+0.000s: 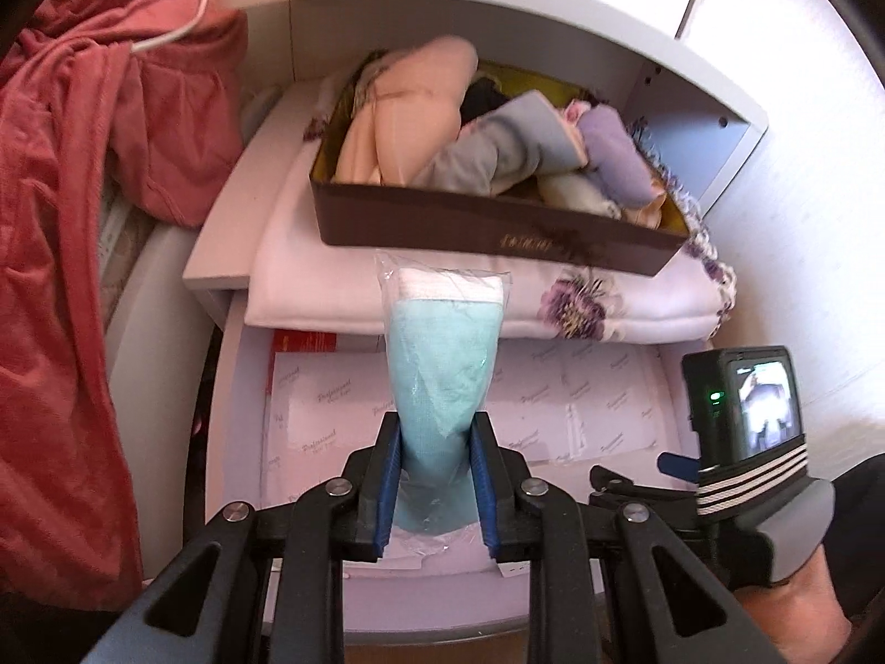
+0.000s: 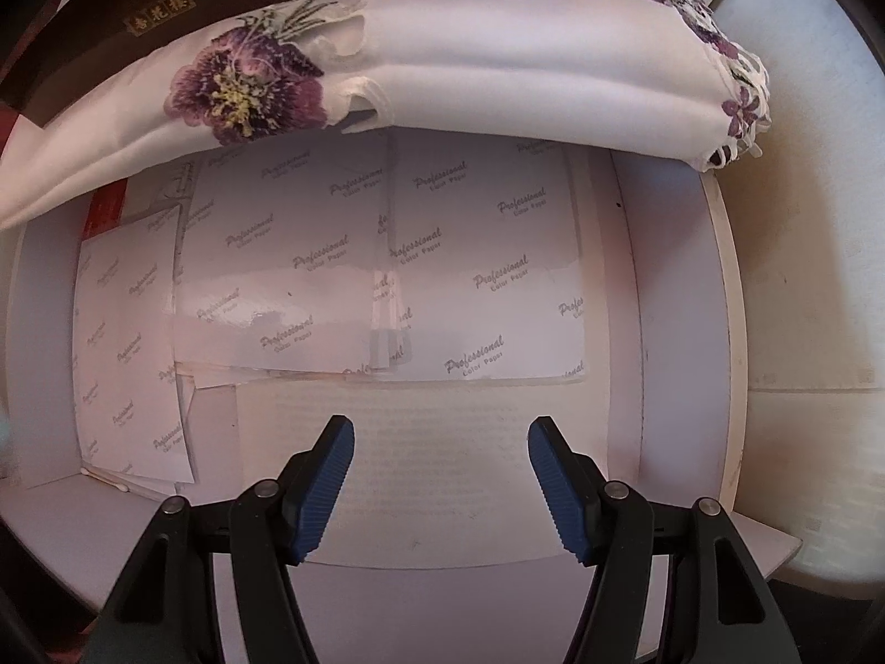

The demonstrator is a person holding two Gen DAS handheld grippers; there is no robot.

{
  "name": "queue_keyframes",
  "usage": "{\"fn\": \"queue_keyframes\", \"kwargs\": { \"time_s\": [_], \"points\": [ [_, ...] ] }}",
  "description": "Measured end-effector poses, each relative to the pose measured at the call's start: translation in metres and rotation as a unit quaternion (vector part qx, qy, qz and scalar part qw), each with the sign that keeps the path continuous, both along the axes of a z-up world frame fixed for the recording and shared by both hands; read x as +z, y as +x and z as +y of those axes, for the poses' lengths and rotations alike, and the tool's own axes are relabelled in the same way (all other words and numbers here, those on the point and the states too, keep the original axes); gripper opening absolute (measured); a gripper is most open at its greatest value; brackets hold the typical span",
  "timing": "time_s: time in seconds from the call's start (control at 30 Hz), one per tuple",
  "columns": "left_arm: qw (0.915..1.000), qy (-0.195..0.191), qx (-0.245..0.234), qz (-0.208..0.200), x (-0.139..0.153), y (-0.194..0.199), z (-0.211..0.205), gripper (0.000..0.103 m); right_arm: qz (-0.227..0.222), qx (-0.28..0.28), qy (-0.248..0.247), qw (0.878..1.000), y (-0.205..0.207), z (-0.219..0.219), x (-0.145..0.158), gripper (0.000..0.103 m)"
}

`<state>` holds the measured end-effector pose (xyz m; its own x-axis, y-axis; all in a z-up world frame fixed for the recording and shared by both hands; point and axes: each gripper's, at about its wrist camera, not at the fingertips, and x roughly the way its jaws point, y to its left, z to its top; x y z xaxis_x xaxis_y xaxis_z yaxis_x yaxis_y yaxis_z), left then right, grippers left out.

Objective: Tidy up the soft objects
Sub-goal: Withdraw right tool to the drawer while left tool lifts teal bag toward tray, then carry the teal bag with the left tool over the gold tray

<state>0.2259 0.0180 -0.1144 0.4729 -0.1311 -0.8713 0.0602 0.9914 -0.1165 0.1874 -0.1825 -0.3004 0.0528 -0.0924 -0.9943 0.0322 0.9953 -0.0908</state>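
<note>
1. Left gripper (image 1: 436, 470): blue pads closed on a bagged teal cloth (image 1: 442, 365), pinching it near its lower end; the pack stands up and forward from the jaws, its white-topped end just short of the brown box (image 1: 487, 232).
2. Right gripper (image 2: 441, 484): jaws spread wide, nothing between them. It hangs over the open drawer (image 2: 669, 299) lined with sheets of printed photo paper (image 2: 470, 254).
3. Location of the work piece: held in the air over the drawer, in front of the folded floral cloth (image 1: 581, 299) on which the box sits. The box already carries rolled soft items (image 1: 420, 127) (pink, grey, lilac) and looks nearly full.
4. Handling judgement: light and compliant; the cloth has necked in visibly under the pads. The clear wrapper is probably slick, so the bag could slide over its contents.
5. Hold point: the current pinch is low, leaving a long unsupported end that may flop. A grip nearer mid-length, across the thickest fold, should be steadier.
6. Placement judgement: the gap at the box's front edge seems the likeliest slot; exact free space cannot be told.
</note>
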Motion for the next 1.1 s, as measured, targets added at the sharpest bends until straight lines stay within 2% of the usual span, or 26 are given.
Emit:
{"fn": "queue_keyframes", "kwargs": {
  "time_s": [0.6,1.1],
  "points": [
    [0.9981,0.013,0.011,-0.059,0.040,-0.027,0.004,0.023,-0.009,0.004,0.004,1.000,-0.001,0.005,0.016,0.067],
    [0.9967,0.021,0.014,-0.077,0.059,-0.042,0.005,0.023,-0.011,0.009,0.010,1.000,-0.003,0.005,0.014,0.067]
  ]
}}
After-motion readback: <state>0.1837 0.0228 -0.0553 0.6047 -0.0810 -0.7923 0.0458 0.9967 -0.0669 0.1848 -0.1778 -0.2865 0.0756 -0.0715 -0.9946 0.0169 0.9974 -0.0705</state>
